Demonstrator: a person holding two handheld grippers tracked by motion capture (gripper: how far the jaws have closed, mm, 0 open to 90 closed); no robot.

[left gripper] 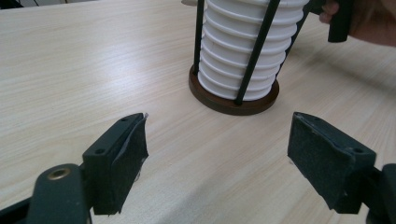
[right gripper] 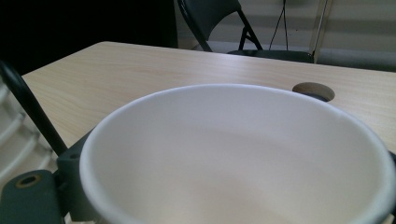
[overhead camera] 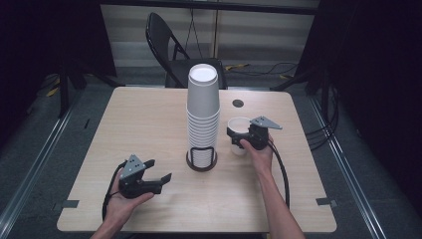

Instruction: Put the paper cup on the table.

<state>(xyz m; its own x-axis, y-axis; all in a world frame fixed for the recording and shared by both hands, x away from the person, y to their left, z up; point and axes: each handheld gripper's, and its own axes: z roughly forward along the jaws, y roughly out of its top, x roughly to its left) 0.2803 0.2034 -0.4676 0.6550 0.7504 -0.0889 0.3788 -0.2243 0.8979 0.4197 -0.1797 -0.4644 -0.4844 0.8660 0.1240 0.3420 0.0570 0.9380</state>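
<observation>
Matt white paper cup [right gripper: 243, 154], pale wood-grain counter [overhead camera: 139, 124] with a soft sheen, dark wooden holder base [left gripper: 233, 105], rough black pads on the jaws.

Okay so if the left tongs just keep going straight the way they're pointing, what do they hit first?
Probably the cup holder's wooden base, with the stacked cups just above it. The left tongs are open and aimed at it, with bare table between; exact depth is hard to judge.

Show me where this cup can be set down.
Free: the bare table left of the cup stack, and the near edge between both forearms. Crowded: the narrow gap between stack and right gripper holding the cup.
</observation>
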